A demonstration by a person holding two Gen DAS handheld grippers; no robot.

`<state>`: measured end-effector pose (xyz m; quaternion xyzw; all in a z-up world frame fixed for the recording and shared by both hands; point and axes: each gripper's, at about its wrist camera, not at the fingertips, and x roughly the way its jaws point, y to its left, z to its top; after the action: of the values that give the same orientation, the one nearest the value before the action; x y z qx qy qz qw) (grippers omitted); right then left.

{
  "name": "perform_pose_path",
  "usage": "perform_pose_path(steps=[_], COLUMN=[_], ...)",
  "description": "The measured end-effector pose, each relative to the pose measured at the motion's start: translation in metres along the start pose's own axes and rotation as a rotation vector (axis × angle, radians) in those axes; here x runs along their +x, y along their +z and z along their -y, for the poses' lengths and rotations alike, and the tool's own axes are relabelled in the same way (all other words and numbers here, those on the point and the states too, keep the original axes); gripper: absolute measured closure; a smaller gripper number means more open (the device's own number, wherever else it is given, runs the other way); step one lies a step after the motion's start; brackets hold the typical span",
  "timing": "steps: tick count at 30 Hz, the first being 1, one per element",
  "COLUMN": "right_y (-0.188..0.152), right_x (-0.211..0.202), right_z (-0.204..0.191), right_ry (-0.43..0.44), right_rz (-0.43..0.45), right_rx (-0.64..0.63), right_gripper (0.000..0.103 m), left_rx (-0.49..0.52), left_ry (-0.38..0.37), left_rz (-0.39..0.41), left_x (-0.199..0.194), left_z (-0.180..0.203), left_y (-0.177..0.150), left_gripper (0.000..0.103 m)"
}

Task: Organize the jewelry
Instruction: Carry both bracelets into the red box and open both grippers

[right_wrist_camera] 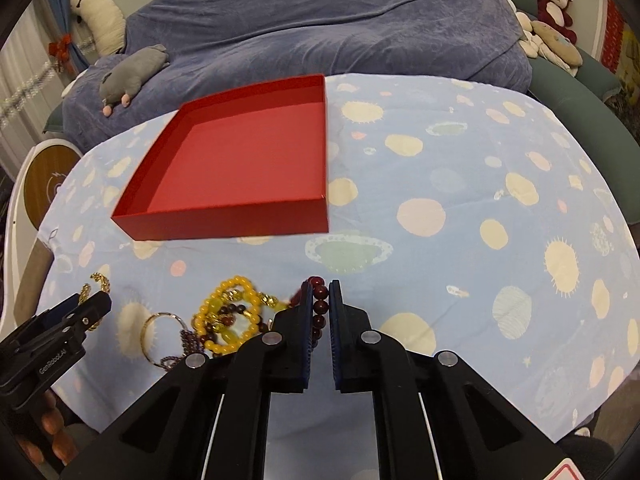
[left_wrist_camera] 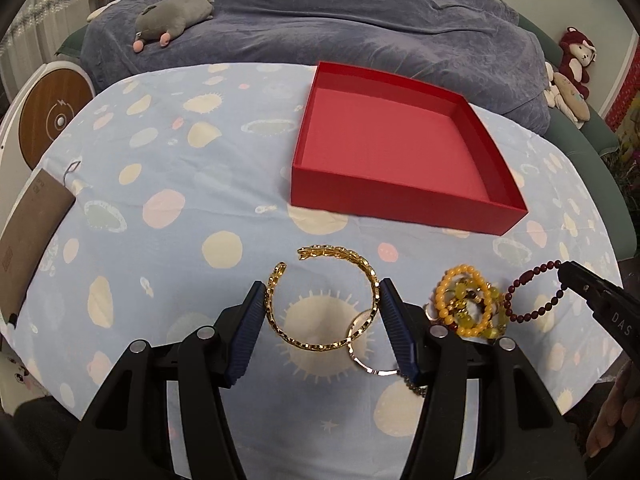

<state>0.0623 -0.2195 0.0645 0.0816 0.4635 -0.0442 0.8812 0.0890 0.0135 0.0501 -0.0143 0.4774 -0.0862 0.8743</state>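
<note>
Looks like both claws are going at once: the left claw (left_wrist_camera: 322, 312) sits open around the gold chain bangle (left_wrist_camera: 320, 300) on the bench (left_wrist_camera: 160, 200), the right claw (right_wrist_camera: 321, 320) pinches the dark red bead bracelet (right_wrist_camera: 320, 306), presumably headed for the empty red box (right_wrist_camera: 240, 160).

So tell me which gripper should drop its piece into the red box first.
Right. The right gripper is already clamped on the dark red bead bracelet; the left gripper only brackets the gold bangle. The red box is empty.
</note>
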Motion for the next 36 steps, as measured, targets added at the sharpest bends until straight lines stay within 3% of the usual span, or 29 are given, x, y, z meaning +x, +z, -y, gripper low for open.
perform_pose_path(steps=[8,14,17,23,27,35,36], right_y=[0.087,0.156,0.181,0.206,0.204,0.199,0.198], right_x=[-0.008,0.037,0.069,0.136,0.172,0.200,0.199], right_z=[-0.025,-0.039,-0.047,-0.043,-0.035,-0.024,-0.023], right_ry=[0.087,0.153,0.152,0.175,0.116,0.016,0.009], right_rz=[0.077,0.070,0.059,-0.014,-0.065,-0.098,-0.090], right_rx=[-0.097,-0.074,-0.082,-0.036,-0.037,-0.058,-0.059], right_gripper=[0.096,0.096,0.096,0.096,0.096,0.095,0.092], left_rx=[0.089,0.112,0.148,0.146,0.139,0.162,0.161], left_ry=[-0.059,-0.117,-0.097,-0.078,-0.060,-0.029,-0.027], left_rz=[0.076,0.092,0.081,0.006,-0.041,-0.070,-0.065], left_x=[-0.011,0.028,0.061,0.130,0.163,0.185,0.185], left_z=[0.015,0.034,0.046,0.048,0.043,0.038,0.037], left_y=[0.091,0.163,0.185,0.207,0.210,0.208,0.208], left_gripper=[0.048,0.048,0.048,0.048,0.048,0.048,0.047])
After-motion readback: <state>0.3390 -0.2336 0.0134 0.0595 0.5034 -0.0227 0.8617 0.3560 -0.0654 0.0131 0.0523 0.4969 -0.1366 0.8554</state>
